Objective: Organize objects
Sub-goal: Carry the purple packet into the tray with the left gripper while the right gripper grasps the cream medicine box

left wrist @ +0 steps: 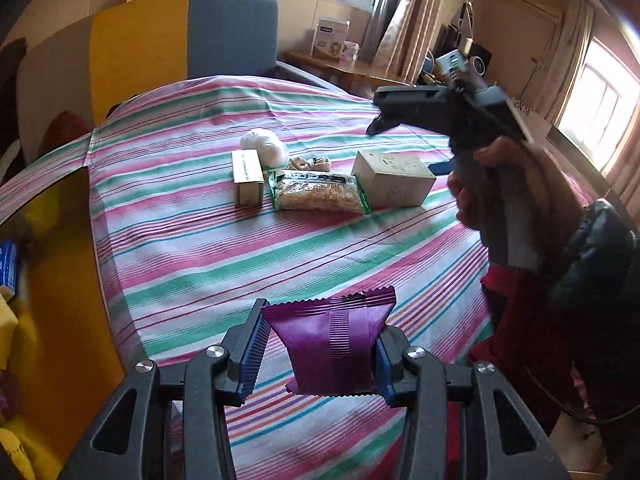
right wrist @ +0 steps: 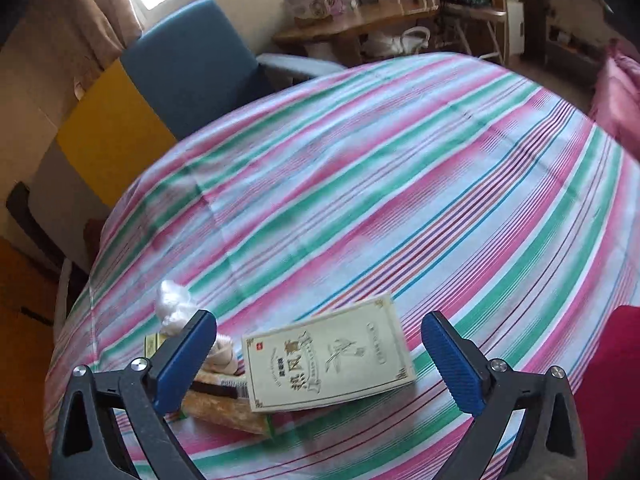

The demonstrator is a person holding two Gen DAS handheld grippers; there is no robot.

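A: In the left wrist view, the left gripper [left wrist: 320, 350] has its blue-padded fingers [left wrist: 250, 350] pinching a purple snack packet [left wrist: 334, 344] by its two sides, and the packet hangs above the near edge of the desk [left wrist: 192, 248], which is covered in a striped cloth.

B: What lies farther on?

A: Toward the far edge there is a cluster: a small narrow box [left wrist: 248, 176], a white wad [left wrist: 266, 147] touching it from behind, a green-edged noodle packet [left wrist: 318, 192] beside it, a beige crumpled thing [left wrist: 312, 163] behind that packet, and a pale carton [left wrist: 394, 178] next to the packet on the side of the desk's right edge. The right gripper [left wrist: 436, 110] hangs above that carton, held by a hand [left wrist: 476, 184] in a dark sleeve.

B: And the right wrist view?

A: The right gripper [right wrist: 320, 364] has its fingers [right wrist: 454, 364] spread wide, gripping nothing. The pale carton [right wrist: 328, 360] lies on the cloth between and beyond them, apart from both pads. It overlaps the noodle packet [right wrist: 228, 410], and the white wad [right wrist: 174, 306] sits past the left finger. Beyond the desk's far edge [right wrist: 360, 128] stands a blue chair [right wrist: 192, 64].
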